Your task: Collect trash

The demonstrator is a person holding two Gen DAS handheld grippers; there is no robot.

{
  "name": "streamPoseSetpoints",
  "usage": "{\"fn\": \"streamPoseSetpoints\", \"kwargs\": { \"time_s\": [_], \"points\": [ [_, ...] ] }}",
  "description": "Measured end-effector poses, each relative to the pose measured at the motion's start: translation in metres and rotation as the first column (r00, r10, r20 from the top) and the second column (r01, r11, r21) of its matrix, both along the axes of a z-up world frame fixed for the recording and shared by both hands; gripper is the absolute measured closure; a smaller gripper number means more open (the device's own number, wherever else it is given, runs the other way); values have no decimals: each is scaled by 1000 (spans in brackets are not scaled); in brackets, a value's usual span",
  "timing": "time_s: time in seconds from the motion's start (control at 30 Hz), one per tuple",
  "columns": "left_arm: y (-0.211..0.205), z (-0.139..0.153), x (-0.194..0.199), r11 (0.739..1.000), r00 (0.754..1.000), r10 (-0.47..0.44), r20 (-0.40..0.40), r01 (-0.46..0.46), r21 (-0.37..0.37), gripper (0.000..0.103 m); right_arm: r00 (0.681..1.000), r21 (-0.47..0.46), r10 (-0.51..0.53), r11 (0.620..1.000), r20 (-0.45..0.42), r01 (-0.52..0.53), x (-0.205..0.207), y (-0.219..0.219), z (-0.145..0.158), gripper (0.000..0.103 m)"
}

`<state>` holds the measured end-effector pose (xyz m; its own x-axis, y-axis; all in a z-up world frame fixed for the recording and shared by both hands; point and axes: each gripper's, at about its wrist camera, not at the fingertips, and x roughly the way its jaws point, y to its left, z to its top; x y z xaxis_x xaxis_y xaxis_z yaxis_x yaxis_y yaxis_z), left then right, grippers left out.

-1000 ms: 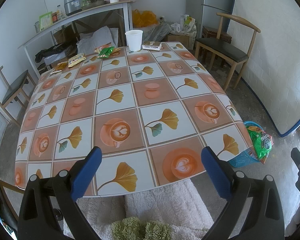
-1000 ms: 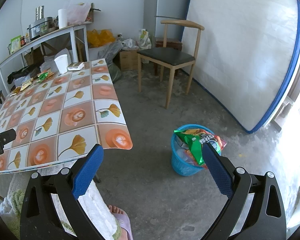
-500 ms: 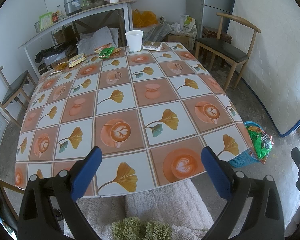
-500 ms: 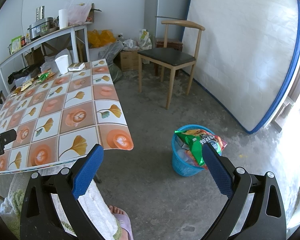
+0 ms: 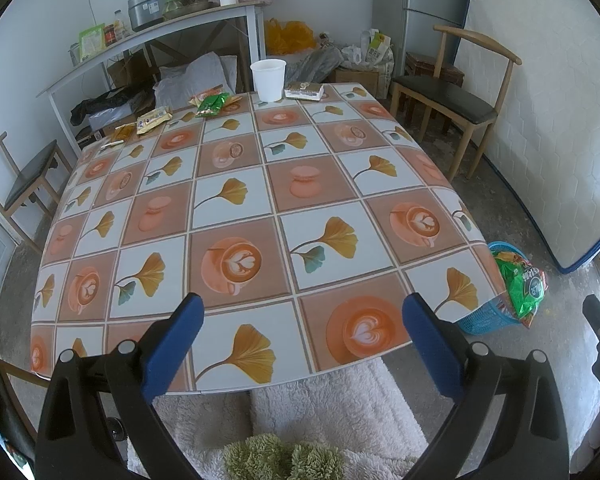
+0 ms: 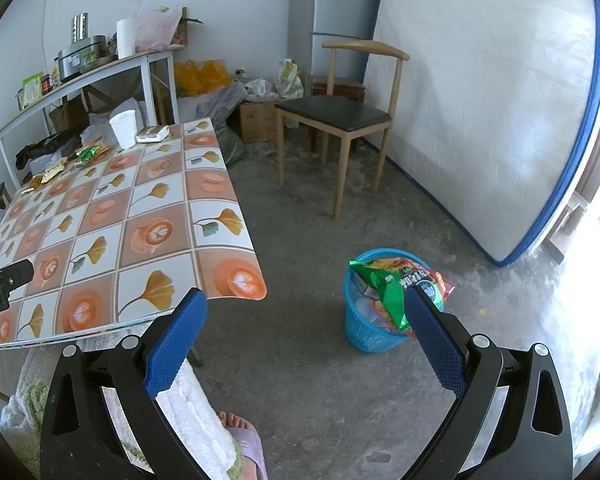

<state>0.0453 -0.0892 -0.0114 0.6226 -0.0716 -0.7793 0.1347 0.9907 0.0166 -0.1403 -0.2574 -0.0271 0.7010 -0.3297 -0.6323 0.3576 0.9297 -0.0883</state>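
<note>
Snack wrappers lie at the table's far edge: a green one (image 5: 212,105), a yellow one (image 5: 154,119), and a flat packet (image 5: 305,90) beside a white paper cup (image 5: 268,79). The cup also shows in the right wrist view (image 6: 124,129). A blue trash basket (image 6: 370,332) stands on the floor right of the table, with a green and red snack bag (image 6: 396,284) sticking out. It shows in the left wrist view (image 5: 484,318) too. My left gripper (image 5: 302,336) is open and empty over the table's near edge. My right gripper (image 6: 306,334) is open and empty above the floor, left of the basket.
The table (image 5: 236,236) has a patterned cloth. A wooden chair (image 6: 340,120) stands beyond the basket, another chair (image 5: 24,180) at the table's left. A shelf (image 5: 148,36) with pots runs along the back wall. A mattress (image 6: 480,112) leans at right. The person's foot (image 6: 240,432) is below.
</note>
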Motion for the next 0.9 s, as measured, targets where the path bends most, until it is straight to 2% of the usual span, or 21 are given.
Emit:
{"fn": "streamPoseSetpoints", "kwargs": {
  "time_s": [0.9],
  "points": [
    [2, 0, 2, 1000, 1000, -2, -1, 2, -1, 6, 1000, 0, -1, 1000, 2, 1, 0, 0, 0, 8]
  ]
}}
